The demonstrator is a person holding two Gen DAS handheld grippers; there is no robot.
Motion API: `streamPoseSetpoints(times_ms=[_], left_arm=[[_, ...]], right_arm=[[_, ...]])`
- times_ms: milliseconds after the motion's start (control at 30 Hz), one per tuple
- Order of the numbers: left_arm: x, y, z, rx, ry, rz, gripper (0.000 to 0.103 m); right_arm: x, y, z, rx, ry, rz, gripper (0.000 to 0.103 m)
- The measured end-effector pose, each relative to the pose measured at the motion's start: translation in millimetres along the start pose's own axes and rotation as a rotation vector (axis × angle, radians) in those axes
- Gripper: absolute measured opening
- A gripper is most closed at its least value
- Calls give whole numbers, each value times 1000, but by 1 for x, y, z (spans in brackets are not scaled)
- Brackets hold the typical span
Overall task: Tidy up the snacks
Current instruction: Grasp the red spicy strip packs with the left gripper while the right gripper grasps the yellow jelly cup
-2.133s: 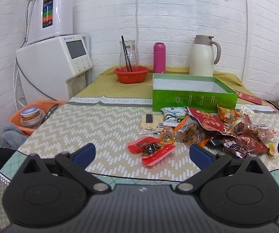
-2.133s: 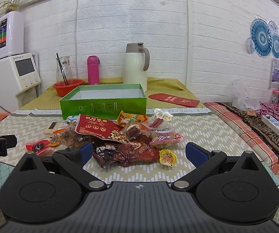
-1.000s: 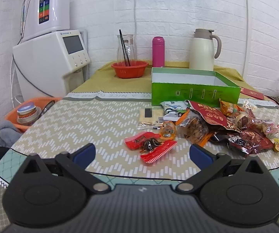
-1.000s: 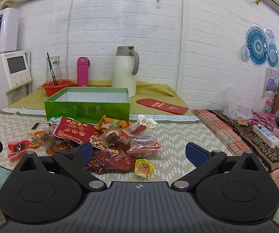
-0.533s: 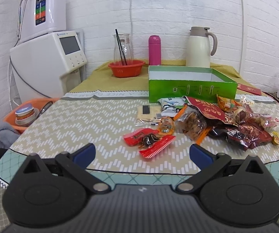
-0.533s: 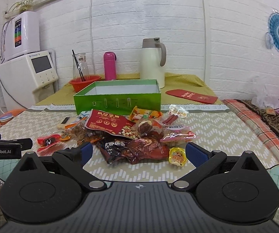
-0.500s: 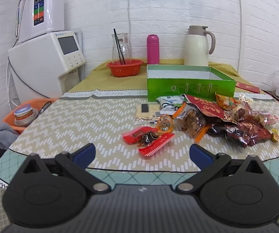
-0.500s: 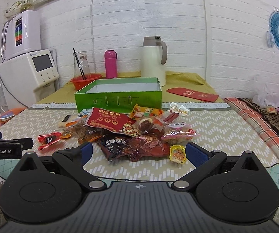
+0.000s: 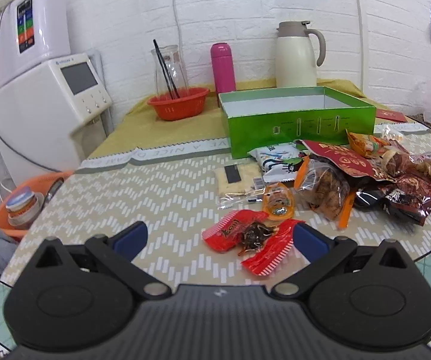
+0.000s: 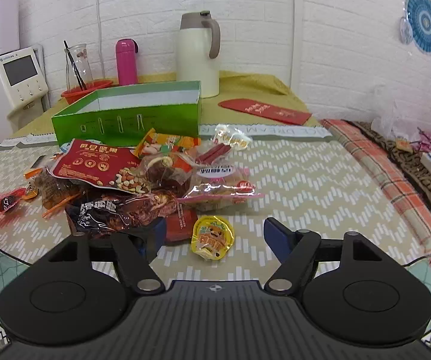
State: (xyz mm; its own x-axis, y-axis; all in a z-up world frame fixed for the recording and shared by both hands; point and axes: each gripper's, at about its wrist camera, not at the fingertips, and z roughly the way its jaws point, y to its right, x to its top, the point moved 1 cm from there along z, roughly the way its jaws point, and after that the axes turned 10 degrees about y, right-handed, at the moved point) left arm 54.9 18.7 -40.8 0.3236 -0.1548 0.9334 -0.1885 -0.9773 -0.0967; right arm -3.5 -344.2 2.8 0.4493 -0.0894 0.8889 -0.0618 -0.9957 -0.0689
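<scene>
An open green box [image 9: 297,123] stands behind a pile of snack packets [image 9: 365,177]. My left gripper [image 9: 219,237] is open, its fingers either side of two red candy wrappers [image 9: 245,240] near the table's front edge. In the right wrist view the green box [image 10: 131,117] sits behind the pile, topped by a red nut bag [image 10: 101,165]. My right gripper [image 10: 214,237] is open around a small yellow jelly cup [image 10: 212,235]; its left finger touches a dark red packet [image 10: 119,210].
At the back stand a cream thermos jug [image 9: 297,55], a pink bottle [image 9: 222,66], a red basket [image 9: 178,106] with a glass carafe, and a white water dispenser [image 9: 44,90]. A red envelope [image 10: 263,111] lies right of the box. An orange basin [image 9: 20,204] sits left, off the table.
Both grippers have moved forward and down over the table. The left now flanks the red wrappers, the right now flanks the yellow jelly cup. Nothing has been gripped.
</scene>
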Motion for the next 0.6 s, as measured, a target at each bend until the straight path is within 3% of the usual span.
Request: streamPoseSetpoints(times_ms=[133, 400, 600], left_arm=[[-4, -6, 29, -60, -68, -80, 103], [-10, 19, 61, -127, -164, -54, 103], [-11, 27, 65, -134, -139, -41, 102]], right_arm=[[-8, -2, 9, 43, -37, -16, 101], [-8, 0, 30, 59, -68, -72, 95], [-6, 3, 38, 86, -68, -85, 95]])
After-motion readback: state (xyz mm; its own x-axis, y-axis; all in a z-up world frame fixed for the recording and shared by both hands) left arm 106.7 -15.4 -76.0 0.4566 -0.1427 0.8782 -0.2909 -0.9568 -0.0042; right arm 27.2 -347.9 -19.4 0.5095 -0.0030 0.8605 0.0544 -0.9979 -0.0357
